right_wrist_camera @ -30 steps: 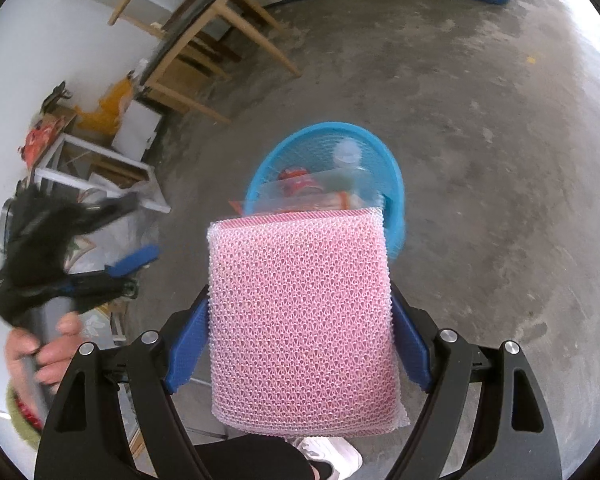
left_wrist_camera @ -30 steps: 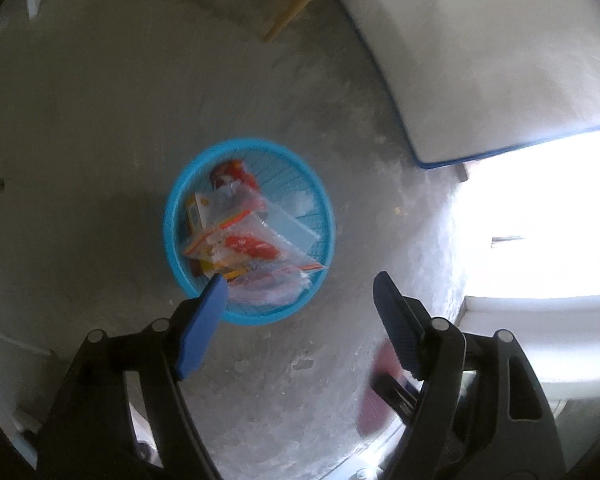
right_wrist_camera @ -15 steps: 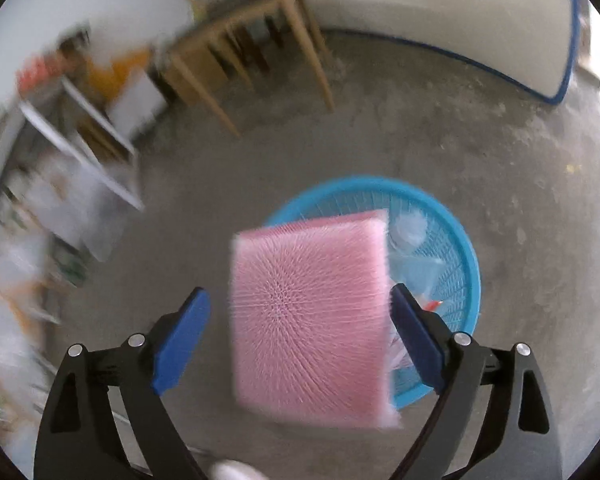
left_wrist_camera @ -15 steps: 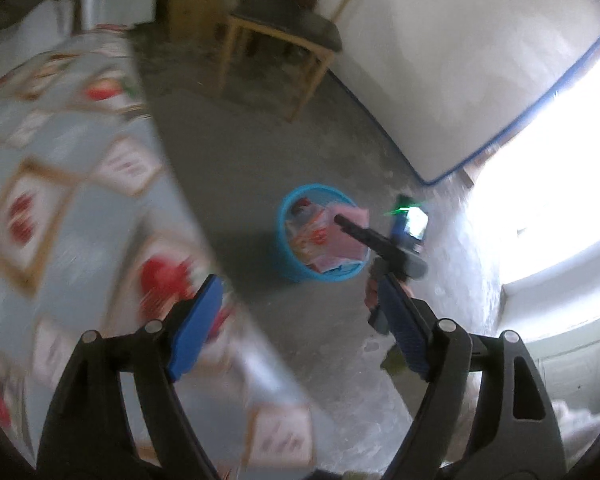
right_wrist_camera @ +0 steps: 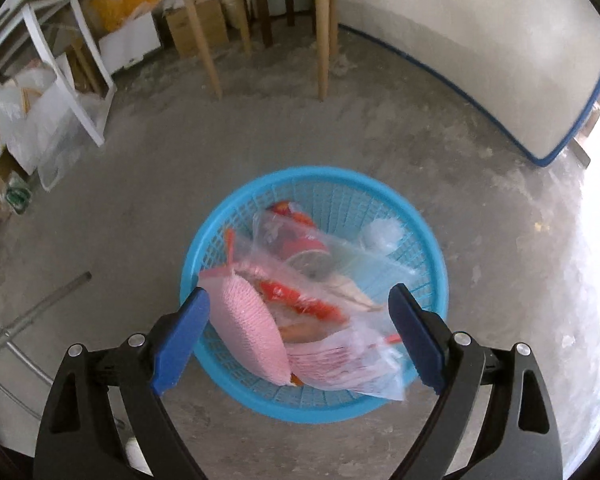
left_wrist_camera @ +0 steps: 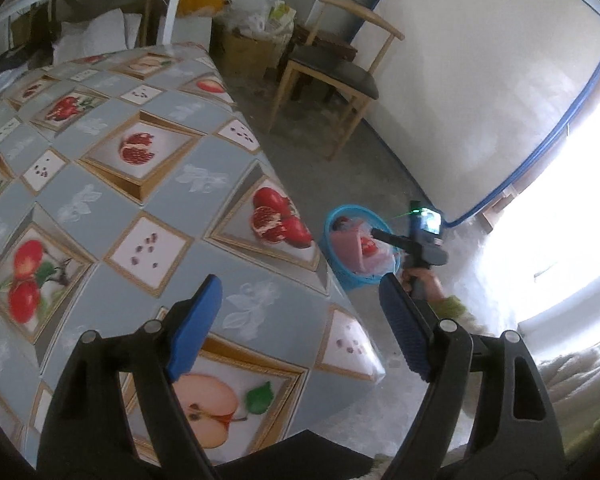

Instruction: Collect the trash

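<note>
Both jaws apart and empty: right gripper [right_wrist_camera: 298, 336] above blue basket [right_wrist_camera: 428, 240] on the floor, pink mesh pad [right_wrist_camera: 248, 328] lying inside among bagged wrappers [right_wrist_camera: 340, 344]; left gripper [left_wrist_camera: 300, 328] over worktop [left_wrist_camera: 100, 184]; best withdrawn straight, clear of the rim.

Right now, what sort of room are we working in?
Probably a home dining or storage room: a table under a fruit-print cloth, a wooden chair, and cardboard boxes on bare concrete.
</note>
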Demonstrator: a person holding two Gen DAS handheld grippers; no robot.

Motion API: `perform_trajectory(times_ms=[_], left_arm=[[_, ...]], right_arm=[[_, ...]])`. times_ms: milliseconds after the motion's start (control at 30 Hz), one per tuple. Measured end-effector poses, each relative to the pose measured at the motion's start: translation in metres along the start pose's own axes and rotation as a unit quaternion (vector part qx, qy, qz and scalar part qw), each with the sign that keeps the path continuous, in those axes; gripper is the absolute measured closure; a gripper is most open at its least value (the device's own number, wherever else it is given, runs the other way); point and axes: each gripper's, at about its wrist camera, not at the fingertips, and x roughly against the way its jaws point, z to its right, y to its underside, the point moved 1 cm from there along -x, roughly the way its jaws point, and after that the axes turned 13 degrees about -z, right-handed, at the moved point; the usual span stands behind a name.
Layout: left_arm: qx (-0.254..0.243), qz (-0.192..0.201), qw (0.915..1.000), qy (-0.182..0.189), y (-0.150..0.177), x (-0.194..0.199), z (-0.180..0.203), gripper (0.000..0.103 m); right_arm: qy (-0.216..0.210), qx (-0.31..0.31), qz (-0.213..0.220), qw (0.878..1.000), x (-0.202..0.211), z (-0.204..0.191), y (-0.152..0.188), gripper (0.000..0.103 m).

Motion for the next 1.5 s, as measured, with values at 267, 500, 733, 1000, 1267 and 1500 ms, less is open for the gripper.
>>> perform_trajectory(times_ms=[267,500,733,1000,1267,1500], left_arm=[[0.007,0.085,0.9964,-0.007,0.034,0.031,-0.004,0.018],[0.043,0.137,0.9895,-0.022,0.064,0.039,0.001,0.009],[0.071,0.159,0.9805,-0.091,0.085,0.047,0.011,0.009],[0.049,0.177,0.9559,-0.229,0.115,0.051,0.03,0.009],[0.044,0.149,0.97,-0.187,0.13,0.047,0.033,0.009],[-0.001,0.081,0.9725,-0.219,0.152,0.014,0.057,0.009]], right_arm=[[-0.067,0.01,0.095,0.993,0.145,-0.001,0.063,0.015],[-0.105,0.083,0.15,0.98,0.26,-0.043,0.158,0.007],[-0.086,0.12,0.182,0.972,0.311,-0.101,0.246,0.007],[0.005,0.074,0.244,0.967,0.336,-0.122,0.306,0.006],[0.043,0.069,0.236,0.968,0.333,-0.13,0.32,0.006],[0.036,0.026,0.18,0.983,0.315,-0.115,0.325,0.006]])
